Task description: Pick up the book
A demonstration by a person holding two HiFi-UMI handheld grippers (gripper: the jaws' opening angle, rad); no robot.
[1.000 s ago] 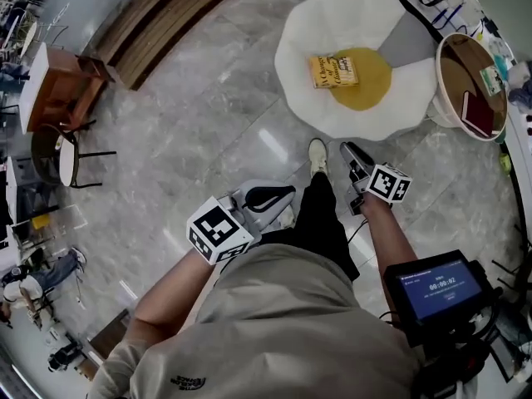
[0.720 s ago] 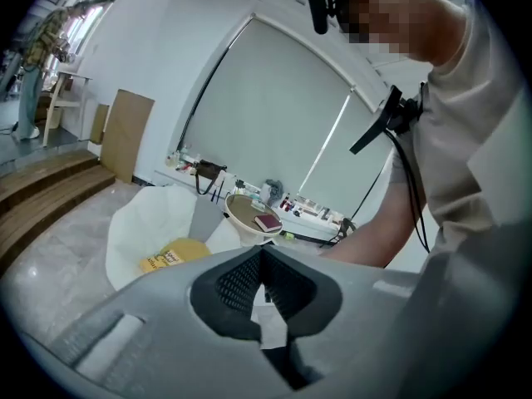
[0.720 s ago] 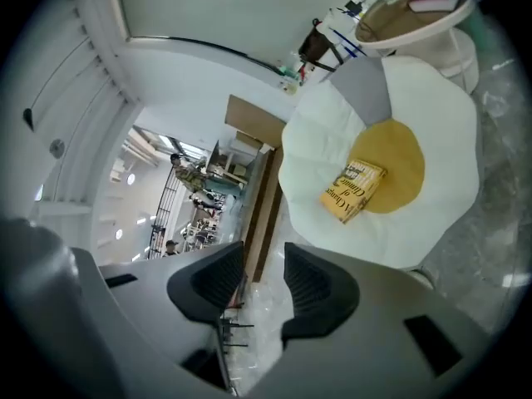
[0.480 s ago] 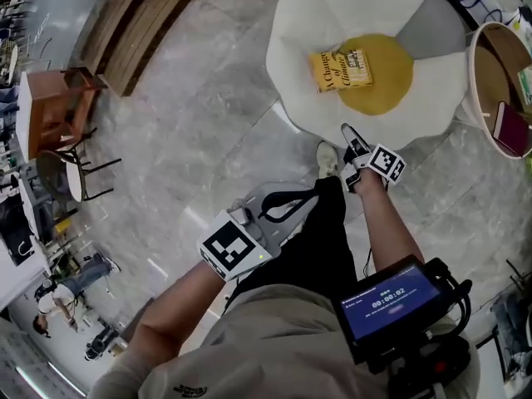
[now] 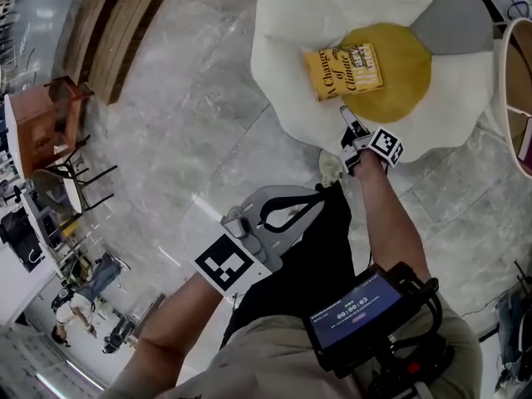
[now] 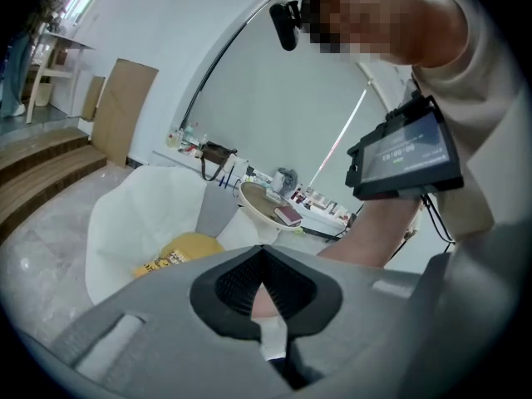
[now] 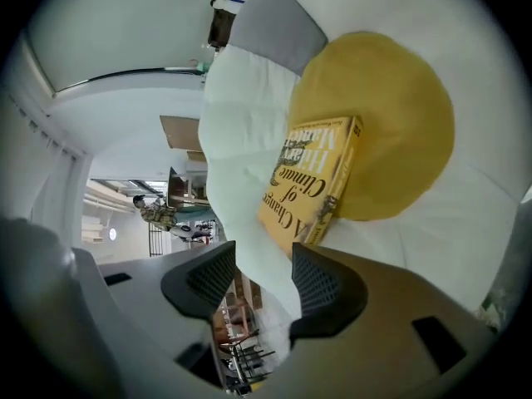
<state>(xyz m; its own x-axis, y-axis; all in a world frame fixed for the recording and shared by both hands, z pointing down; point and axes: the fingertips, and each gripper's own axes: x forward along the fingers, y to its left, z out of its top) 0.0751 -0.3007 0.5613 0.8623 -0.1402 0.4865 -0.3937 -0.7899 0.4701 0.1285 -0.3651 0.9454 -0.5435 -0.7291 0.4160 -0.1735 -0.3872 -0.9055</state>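
A yellow book [image 5: 345, 71] lies flat on a white egg-shaped chair [image 5: 291, 23], half on its yellow cushion [image 5: 399, 77]. In the right gripper view the book [image 7: 312, 185] sits just beyond the jaws. My right gripper [image 5: 347, 121] reaches the chair's front edge, a little short of the book. Its jaws are opening, and only the white chair edge shows in the gap of the right gripper [image 7: 264, 252]. Nothing is held. My left gripper [image 5: 287, 209] hangs back over the floor by the person's leg. In the left gripper view the left gripper [image 6: 264, 252] has its tips together, and the book [image 6: 162, 263] is far off.
A round wooden side table [image 6: 264, 204] with a dark red book [image 6: 288, 216] stands right of the chair. Wooden steps [image 5: 108, 23] run along the far left. A brown chair [image 5: 41, 115] stands left. A shoe [image 5: 331, 169] is below the right gripper.
Both grippers have moved toward the white chair. The right one has gone from above the shoe to the chair's front edge. The view has closed in on the book.
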